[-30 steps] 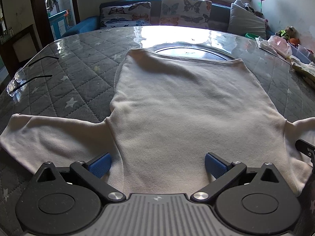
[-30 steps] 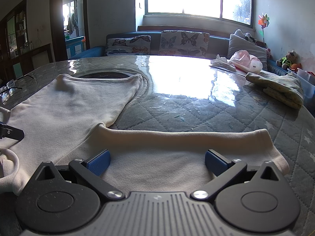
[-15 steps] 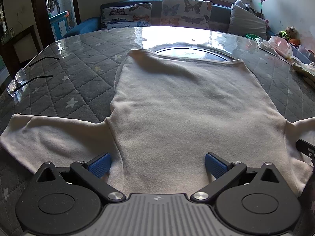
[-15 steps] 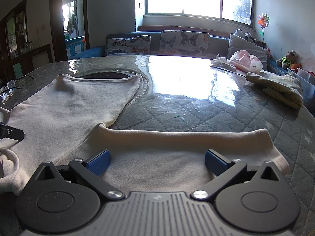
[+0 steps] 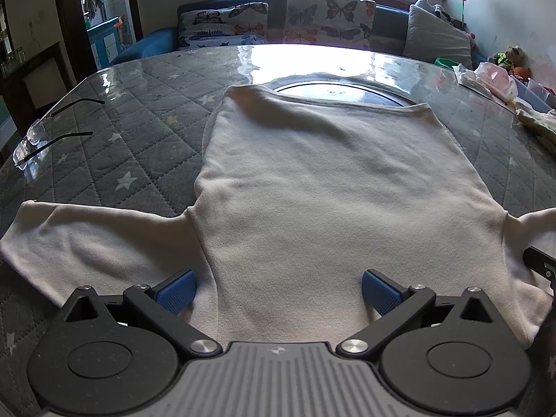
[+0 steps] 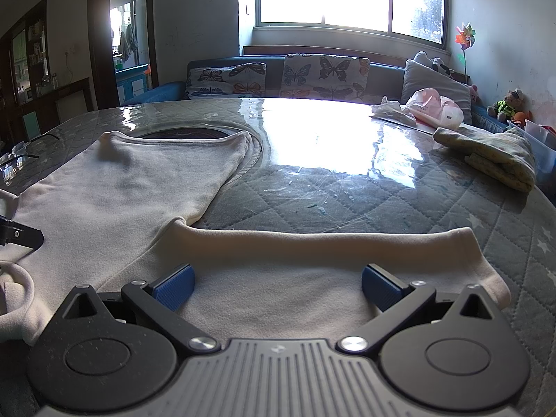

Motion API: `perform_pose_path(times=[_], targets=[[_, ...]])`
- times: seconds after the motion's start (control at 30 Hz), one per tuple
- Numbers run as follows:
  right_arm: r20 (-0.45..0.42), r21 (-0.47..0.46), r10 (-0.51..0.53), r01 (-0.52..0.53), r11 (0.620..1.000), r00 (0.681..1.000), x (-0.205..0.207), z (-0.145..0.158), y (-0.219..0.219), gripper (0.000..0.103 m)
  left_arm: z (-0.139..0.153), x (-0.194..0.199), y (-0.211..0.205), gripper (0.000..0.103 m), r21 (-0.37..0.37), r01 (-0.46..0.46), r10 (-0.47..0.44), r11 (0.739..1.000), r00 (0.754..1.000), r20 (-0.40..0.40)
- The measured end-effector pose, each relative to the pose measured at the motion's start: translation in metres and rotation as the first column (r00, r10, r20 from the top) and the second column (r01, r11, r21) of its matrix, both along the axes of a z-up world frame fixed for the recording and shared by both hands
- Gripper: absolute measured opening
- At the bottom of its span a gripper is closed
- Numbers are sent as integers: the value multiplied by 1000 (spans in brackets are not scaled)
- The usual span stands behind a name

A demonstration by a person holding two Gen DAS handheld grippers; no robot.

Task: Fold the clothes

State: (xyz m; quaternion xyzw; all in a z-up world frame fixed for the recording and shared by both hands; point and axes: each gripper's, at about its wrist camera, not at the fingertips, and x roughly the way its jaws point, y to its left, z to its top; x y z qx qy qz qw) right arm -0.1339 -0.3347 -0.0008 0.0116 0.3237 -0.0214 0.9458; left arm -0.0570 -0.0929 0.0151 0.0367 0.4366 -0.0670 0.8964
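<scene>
A cream long-sleeved top (image 5: 330,187) lies flat on the quilted grey table (image 5: 139,160), hem at the far side, sleeves spread out to both sides. My left gripper (image 5: 278,290) hovers open over the near part of its body, blue pads wide apart with nothing between them. The right gripper (image 6: 276,286) is also open, low over the top's right sleeve (image 6: 312,260), which stretches across the right wrist view to its cuff (image 6: 486,264). The collar (image 6: 17,278) curls at that view's left edge.
A pair of glasses (image 5: 38,139) lies at the table's left edge. A folded patterned cloth (image 6: 497,156) and a pink bag (image 6: 434,111) sit at the far right. A round dark inset (image 5: 340,90) lies beyond the hem. A sofa with butterfly cushions (image 6: 295,76) stands behind.
</scene>
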Motion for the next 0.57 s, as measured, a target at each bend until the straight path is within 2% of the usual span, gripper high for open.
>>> perform_pose_path(times=[0.57], targets=[[0,1,0,0,1000,1000,0,0,0,103,1,3,-1,103,3,0,0,1000,1000,-18]])
